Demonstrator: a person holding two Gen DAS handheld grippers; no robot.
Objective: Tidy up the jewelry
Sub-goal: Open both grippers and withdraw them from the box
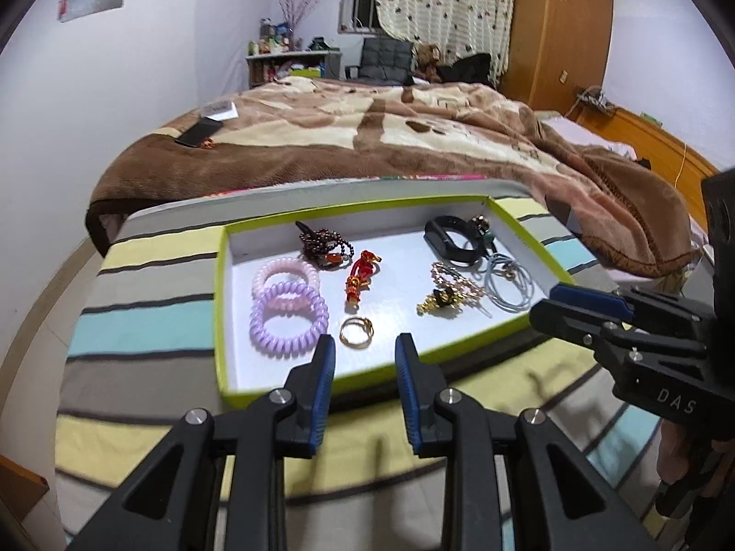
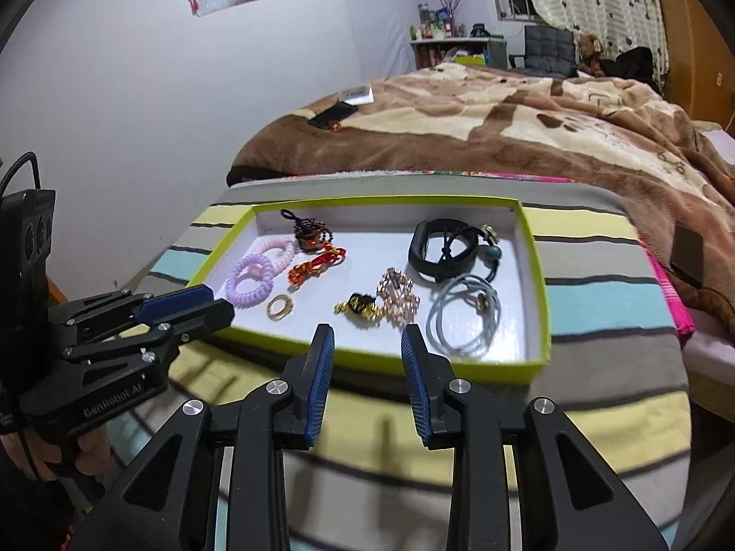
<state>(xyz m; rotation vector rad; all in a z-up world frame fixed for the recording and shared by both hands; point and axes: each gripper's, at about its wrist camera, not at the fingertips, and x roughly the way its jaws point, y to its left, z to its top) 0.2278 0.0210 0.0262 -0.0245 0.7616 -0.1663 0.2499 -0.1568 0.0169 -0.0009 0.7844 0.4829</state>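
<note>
A shallow white tray with a lime-green rim (image 1: 221, 303) (image 2: 542, 303) sits on a striped cloth. In it lie purple (image 1: 288, 317) and pink (image 1: 285, 275) spiral hair ties, a dark bead bracelet (image 1: 324, 243), a red charm (image 1: 360, 278), a gold ring (image 1: 356, 332) (image 2: 280, 306), a gold and black trinket (image 1: 436, 301) (image 2: 360, 307), a pink-gold chain (image 2: 398, 298), a black band (image 1: 448, 239) (image 2: 434, 248) and grey-blue cords (image 1: 510, 287) (image 2: 461, 317). My left gripper (image 1: 365, 344) is open and empty, just before the ring. My right gripper (image 2: 367, 335) is open and empty at the tray's near rim.
The striped cloth (image 1: 138, 321) covers a small table beside a bed with a brown blanket (image 1: 367, 137). A phone (image 1: 198, 132) and a white box (image 1: 220, 110) lie on the bed. A wooden wardrobe (image 1: 560, 27) stands at the back right.
</note>
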